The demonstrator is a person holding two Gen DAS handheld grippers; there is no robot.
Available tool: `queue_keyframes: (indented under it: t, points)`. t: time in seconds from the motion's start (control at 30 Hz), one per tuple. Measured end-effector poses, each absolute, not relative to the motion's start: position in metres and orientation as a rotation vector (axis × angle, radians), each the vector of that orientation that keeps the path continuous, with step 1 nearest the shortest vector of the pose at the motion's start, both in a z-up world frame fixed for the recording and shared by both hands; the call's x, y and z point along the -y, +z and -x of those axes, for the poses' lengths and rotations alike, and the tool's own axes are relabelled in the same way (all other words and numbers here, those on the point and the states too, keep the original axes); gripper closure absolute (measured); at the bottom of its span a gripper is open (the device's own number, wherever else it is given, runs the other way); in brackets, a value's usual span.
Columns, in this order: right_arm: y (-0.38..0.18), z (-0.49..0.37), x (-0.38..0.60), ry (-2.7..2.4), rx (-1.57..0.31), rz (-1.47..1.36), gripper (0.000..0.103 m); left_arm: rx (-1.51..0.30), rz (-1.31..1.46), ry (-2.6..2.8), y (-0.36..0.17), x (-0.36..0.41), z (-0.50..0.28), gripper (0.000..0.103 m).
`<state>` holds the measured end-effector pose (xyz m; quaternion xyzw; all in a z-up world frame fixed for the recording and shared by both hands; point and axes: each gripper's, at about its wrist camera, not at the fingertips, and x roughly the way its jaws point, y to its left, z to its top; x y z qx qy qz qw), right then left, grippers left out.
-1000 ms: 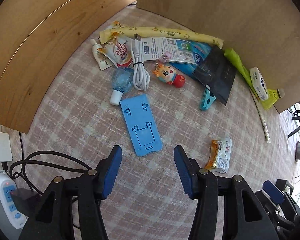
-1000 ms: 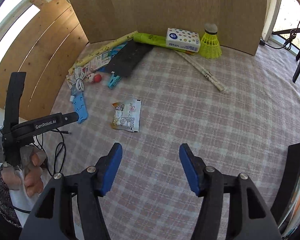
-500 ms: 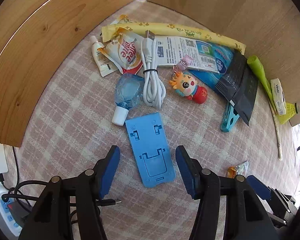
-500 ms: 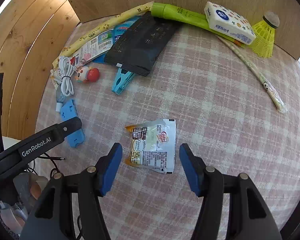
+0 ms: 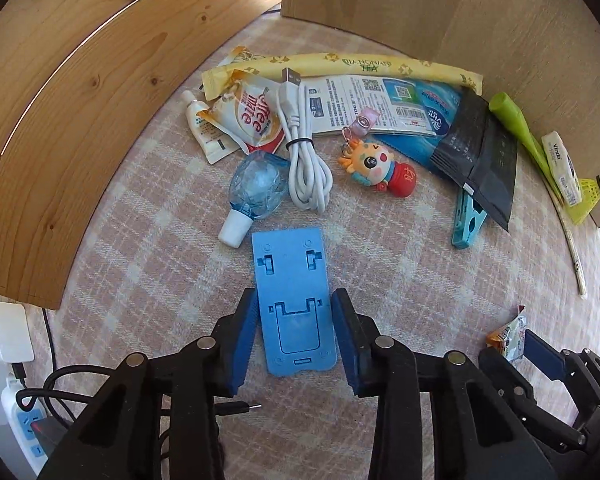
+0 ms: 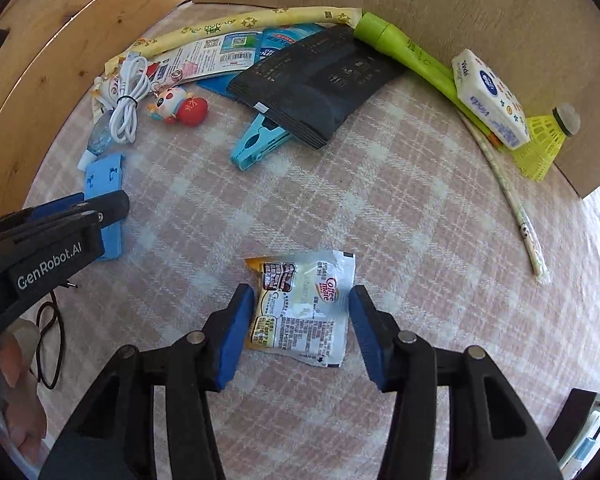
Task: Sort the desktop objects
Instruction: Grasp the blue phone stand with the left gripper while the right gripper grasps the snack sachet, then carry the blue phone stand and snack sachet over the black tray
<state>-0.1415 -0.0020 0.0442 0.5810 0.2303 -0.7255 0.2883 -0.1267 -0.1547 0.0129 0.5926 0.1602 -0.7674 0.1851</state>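
Observation:
A blue phone stand [image 5: 294,304] lies flat on the checked tablecloth [image 5: 400,264]. My left gripper [image 5: 295,312] points down over it, its jaws closing, and both blue pads touch the stand's long edges. A white and orange Coffee-mate sachet [image 6: 300,312] lies flat between the fingers of my right gripper [image 6: 301,304]. Those jaws are closing too; the pads stand at the sachet's sides and it is not squeezed. The right wrist view also shows the left gripper [image 6: 100,208] on the stand [image 6: 104,172].
Along the wooden boards [image 5: 100,92] lie a white USB cable [image 5: 304,160], a small blue bottle [image 5: 256,188], a toy keychain [image 5: 380,168], a black pouch [image 5: 480,160], a teal clip [image 5: 468,224], a tissue pack [image 6: 488,96] and a yellow shuttlecock [image 6: 544,140]. A power strip [image 5: 24,420] sits off the table's left edge.
Both grippers came down over their objects and their jaws narrowed. The left pads now reach the stand's edges. The right gripper moved across to the sachet, which now lies between its fingers.

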Motion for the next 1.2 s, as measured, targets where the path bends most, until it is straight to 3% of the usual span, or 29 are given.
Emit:
queue_keyframes:
  t: [0.1,0.57,0.9,1.2]
  points:
    - [0.046,0.144,-0.009,-1.935,-0.612,-1.561,0.068,-0.461,-1.678,-2.185,0.013,0.148,0.113,0.069]
    - [0.061,0.138,-0.126,-2.002,-0.357,-1.635,0.072,-0.416,-1.799,-2.352,0.019,0.035,0.073,0.069]
    - [0.104,0.126,-0.232,-2.126,-0.143,-1.600,0.072,-0.244,-1.833,-2.583,0.068,-0.057,0.083,0.069]
    - [0.135,0.101,-0.331,-2.268,-0.022,-1.570,0.072,-0.005,-1.935,-2.830,0.114,-0.192,0.056,0.069]
